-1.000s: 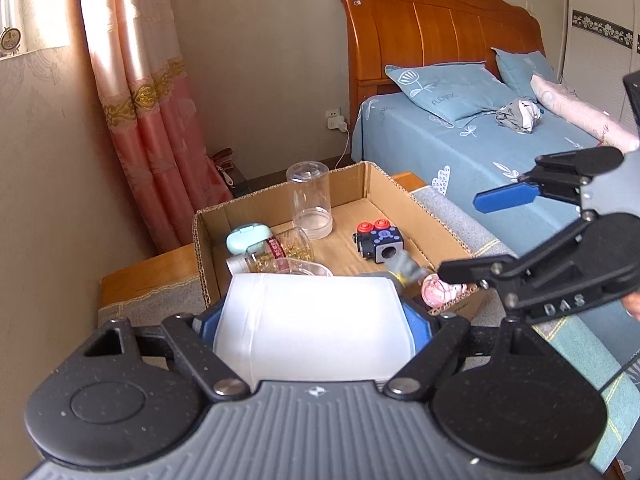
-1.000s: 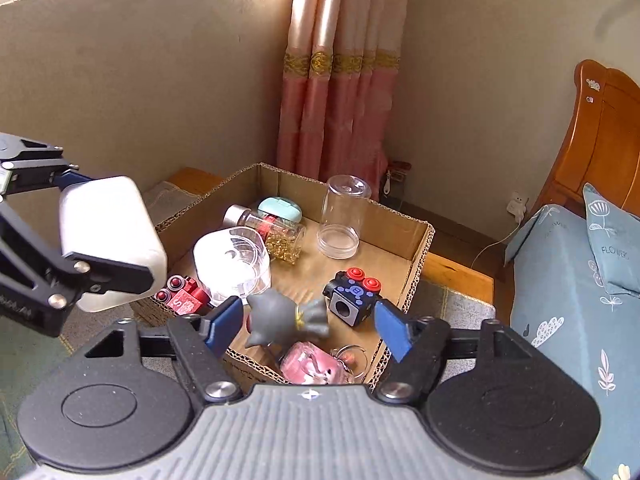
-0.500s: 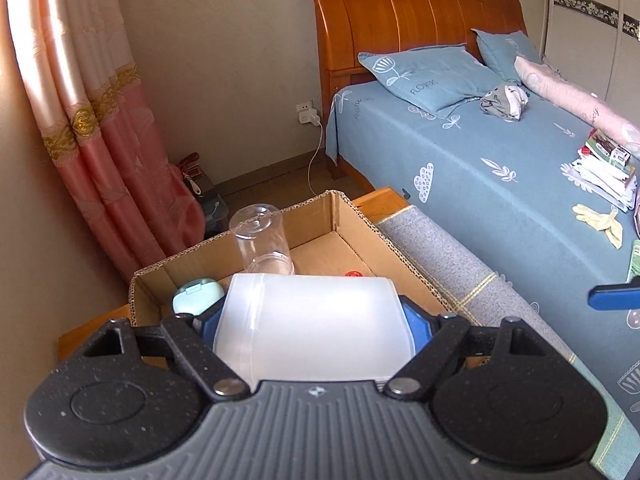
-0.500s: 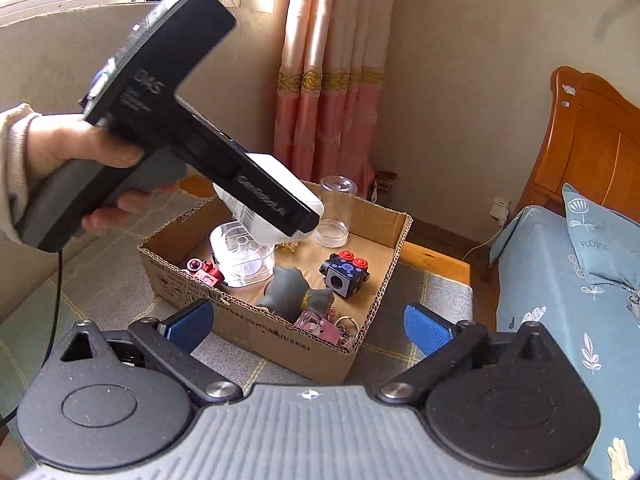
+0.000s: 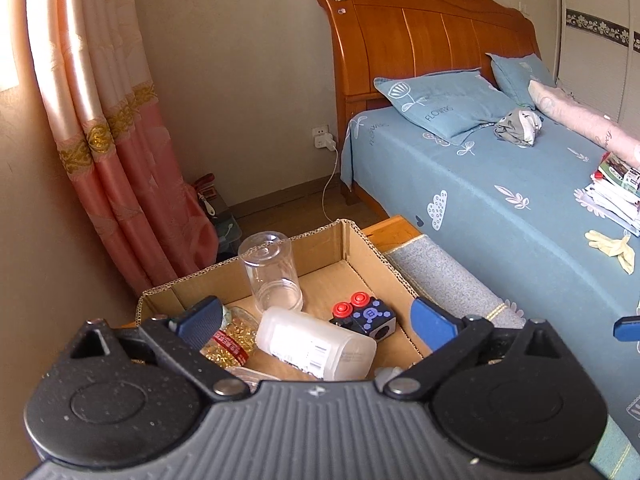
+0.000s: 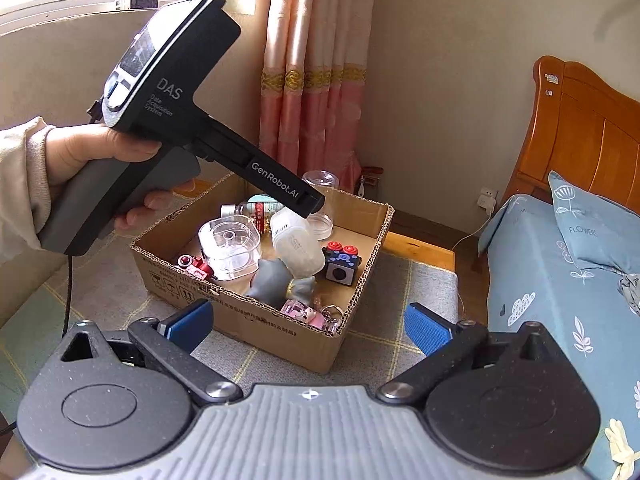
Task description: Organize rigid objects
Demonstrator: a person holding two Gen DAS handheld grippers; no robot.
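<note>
Left wrist view: left gripper (image 5: 316, 316) now has its blue pads spread wide with nothing between them; a second ago they were clamped on the white bottle (image 5: 316, 346). The bottle lies on its side in the cardboard box (image 5: 362, 236), label up, resting against the gold-bead jar (image 5: 234, 340) and just beside the black cube toy (image 5: 366, 316) with red buttons. So the drop is done, one more item binned. The clear upturned cup (image 5: 272, 276) stands behind the bottle near the back wall. The box's right wall sits close to the right pad (watch that on retract); straight up and back looks open.

Right wrist view: right gripper (image 6: 308, 324) is also wide apart and empty, hovering outside the near box wall over the grey mat (image 6: 100, 300). It has pulled back from the box compared with a second ago. From here the bottle (image 6: 298, 246) leans tilted on the grey figure (image 6: 272, 280), not flat on the floor of the box, so it may roll. The clear square container (image 6: 230, 248), red toy (image 6: 198, 266) and pink keychain (image 6: 302, 312) crowd the near half. The left gripper's body (image 6: 276, 188) hangs over the middle of the box, so my guess is the right one should wait. The box sits near the desk edge by the bed (image 6: 560, 280); little side room there.
</note>
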